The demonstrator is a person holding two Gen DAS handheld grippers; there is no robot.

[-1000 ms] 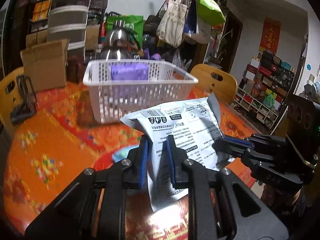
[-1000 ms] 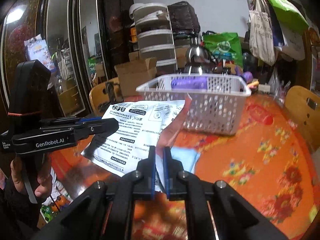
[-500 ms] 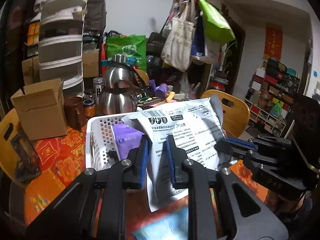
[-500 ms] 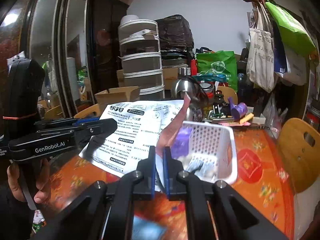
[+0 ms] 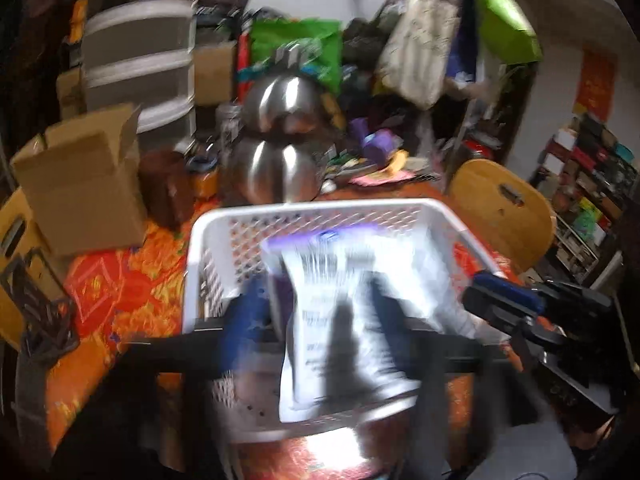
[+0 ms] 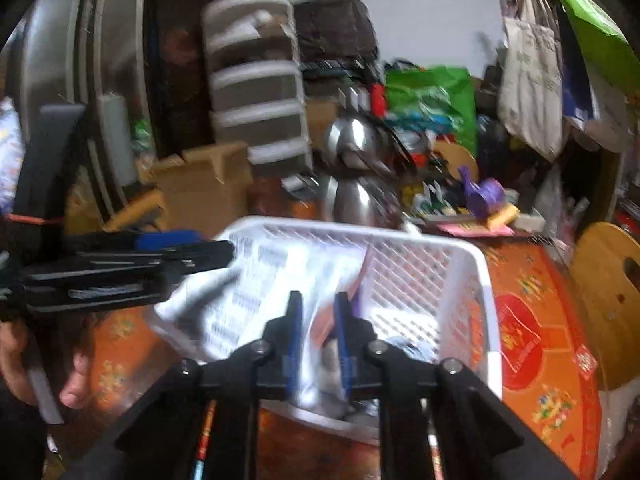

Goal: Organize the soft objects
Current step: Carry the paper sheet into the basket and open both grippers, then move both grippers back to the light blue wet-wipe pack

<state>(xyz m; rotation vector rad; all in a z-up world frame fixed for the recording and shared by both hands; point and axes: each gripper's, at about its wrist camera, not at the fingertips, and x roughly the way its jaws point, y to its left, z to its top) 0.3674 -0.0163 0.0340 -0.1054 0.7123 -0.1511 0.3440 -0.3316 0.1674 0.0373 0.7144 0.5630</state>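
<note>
White printed pouch (image 5: 344, 320) now lies down inside the white mesh basket (image 5: 200, 240) on the orange floral tabletop (image 5: 120, 292); half a second ago both tools held it up above the near rim, and a second ago it was well short of the basket. Left tool (image 5: 320, 320): jaws have just been opening and now stand wide apart, blurred, one blue pad on each side of the pouch with clear gaps, so nothing is gripped. Right tool (image 6: 318, 332): jaws have just been opening too, only a little parted, blue pads not pressing; the pouch's edge with its reddish inner face sits loosely between them. Earlier both were clamped on the pouch's lower edge. From the right wrist view the left tool (image 6: 200, 250) reaches in from the left over the basket's near-left corner, with a hand (image 6: 48, 364) on its grip below. From the left wrist view the right tool (image 5: 500, 300) comes in over the basket's right rim. A purple packet (image 5: 276, 248) lies in the basket, mostly covered by the pouch. Behind the basket are steel kettles (image 5: 276, 168), a cardboard box (image 5: 80, 176) at left, and a wooden chair (image 5: 500, 212) at right. Heavy motion blur in both views.
</note>
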